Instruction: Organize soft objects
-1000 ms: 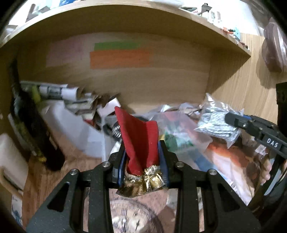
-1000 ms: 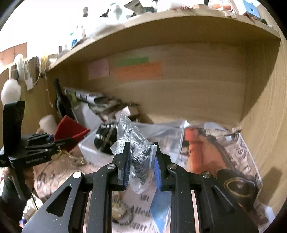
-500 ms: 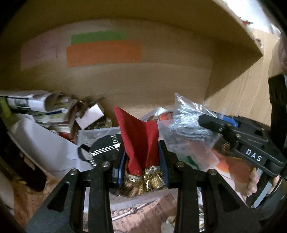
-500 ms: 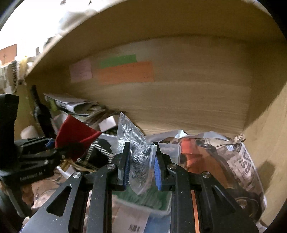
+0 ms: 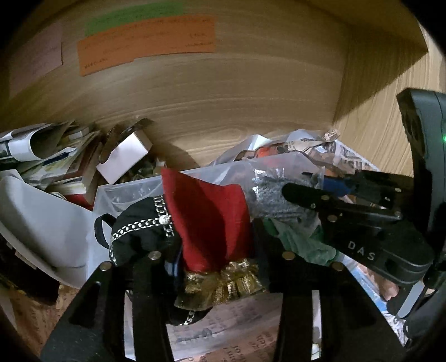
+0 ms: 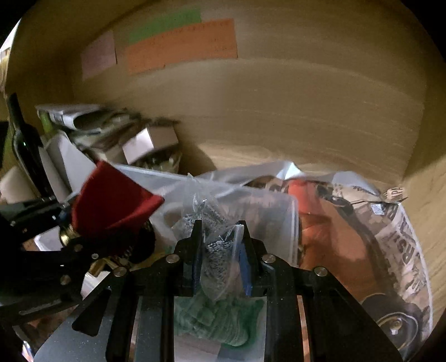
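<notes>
Holding two soft things over the clear bin (image 5: 131,189), you have both tools in under the shelf. Your left tool (image 5: 216,250) is clamped on a red pouch (image 5: 211,217) with a gold frill (image 5: 223,284) at its lower end; the pouch stands up between the fingers, its point toward the back wall (image 5: 223,111). Just left of it, a black cloth (image 5: 136,234) with silver chain trim lies in the bin, touching the pouch's side.

Your right tool (image 6: 220,250) grips a clear bag (image 6: 214,242) of speckled grey fabric, pinched between its blue pads (image 6: 245,267), with the bag's top rising above the fingers. Below it in the bin lies a green cloth (image 6: 217,323). In the left view, the bag sits just right of the pouch, close enough that you cannot tell whether they touch.

Beyond the bin toward the right wall, crumpled newspaper (image 6: 401,239) and an orange printed sheet (image 6: 329,231) lie on the desk. At the back left are stacked papers (image 5: 41,150) and a small white box (image 5: 125,158); a dark bottle (image 6: 25,144) stands at the far left. Green (image 6: 164,25), orange (image 6: 184,44) and pink (image 6: 97,53) notes are stuck on the back wall.
</notes>
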`<state>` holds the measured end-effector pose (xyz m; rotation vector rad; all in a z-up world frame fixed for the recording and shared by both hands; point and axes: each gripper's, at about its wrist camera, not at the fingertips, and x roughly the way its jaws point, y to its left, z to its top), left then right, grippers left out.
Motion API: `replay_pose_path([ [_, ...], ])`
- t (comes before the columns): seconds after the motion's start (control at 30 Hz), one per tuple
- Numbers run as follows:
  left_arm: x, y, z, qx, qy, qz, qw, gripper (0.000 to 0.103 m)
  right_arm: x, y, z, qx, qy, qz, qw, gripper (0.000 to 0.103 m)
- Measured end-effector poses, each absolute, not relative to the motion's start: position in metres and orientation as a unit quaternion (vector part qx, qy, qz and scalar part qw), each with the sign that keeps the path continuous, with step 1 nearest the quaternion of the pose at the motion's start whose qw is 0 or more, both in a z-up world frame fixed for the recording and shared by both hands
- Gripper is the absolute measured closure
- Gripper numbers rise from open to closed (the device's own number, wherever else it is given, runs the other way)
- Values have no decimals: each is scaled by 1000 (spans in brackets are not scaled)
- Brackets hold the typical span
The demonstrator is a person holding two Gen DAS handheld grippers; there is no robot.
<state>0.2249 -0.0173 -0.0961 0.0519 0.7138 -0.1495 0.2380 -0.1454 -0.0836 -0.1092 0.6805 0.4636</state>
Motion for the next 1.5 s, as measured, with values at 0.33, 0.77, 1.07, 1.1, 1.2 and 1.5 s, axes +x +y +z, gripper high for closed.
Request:
replay_pose_path([
  [0.33, 198, -15, -77, 26, 325, -73, 943, 37, 230, -151, -70, -53, 323, 210, 921, 56],
  [0.77, 129, 3, -44, 19, 266, -67, 961, 9, 155, -170, -23, -51, 238, 232, 942, 27],
  [1.07, 105, 0, -89, 18, 335, -86, 938, 8, 117, -170, -61, -67, 279, 259, 922, 27],
  [1.1, 105, -2, -97, 18, 348, -88, 933, 8, 117, -170, -68, -65, 290, 261, 919, 27],
  [1.2, 106, -7, -117, 17, 379, -95, 920, 8, 116, -172, -90, -56, 324, 263, 907, 27],
  [1.5, 105, -19, -150, 5, 426, -124, 896, 10, 116, -166, -129, -63, 394, 281, 873, 34],
])
